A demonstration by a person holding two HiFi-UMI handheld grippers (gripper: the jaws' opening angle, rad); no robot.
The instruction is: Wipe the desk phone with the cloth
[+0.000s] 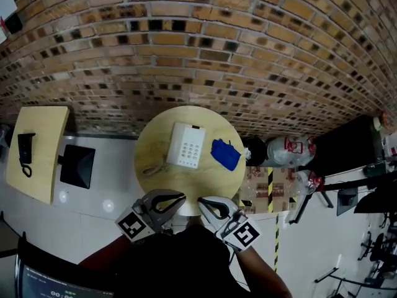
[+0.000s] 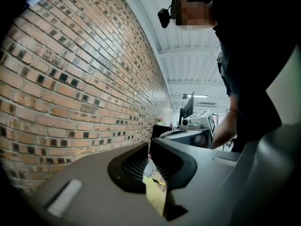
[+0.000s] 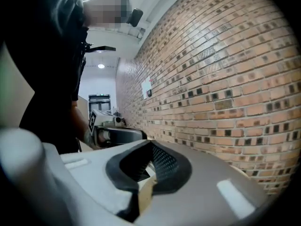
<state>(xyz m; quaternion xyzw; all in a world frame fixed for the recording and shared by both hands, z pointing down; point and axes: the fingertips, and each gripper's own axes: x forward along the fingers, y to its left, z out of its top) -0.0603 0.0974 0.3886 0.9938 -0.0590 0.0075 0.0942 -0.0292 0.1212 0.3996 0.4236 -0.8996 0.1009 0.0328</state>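
On the round surface [image 1: 152,148], the white desk phone [image 1: 186,144] lies just beside the blue cloth [image 1: 225,154], not touching it. At its near edge the left claw [image 1: 183,197] and the right claw [image 1: 200,201] hang closed, holding nothing.

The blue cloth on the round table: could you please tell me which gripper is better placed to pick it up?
Probably the right. The cloth lies right of the phone, on the side of the right gripper; the left gripper would have to reach across. Both are shut and empty.
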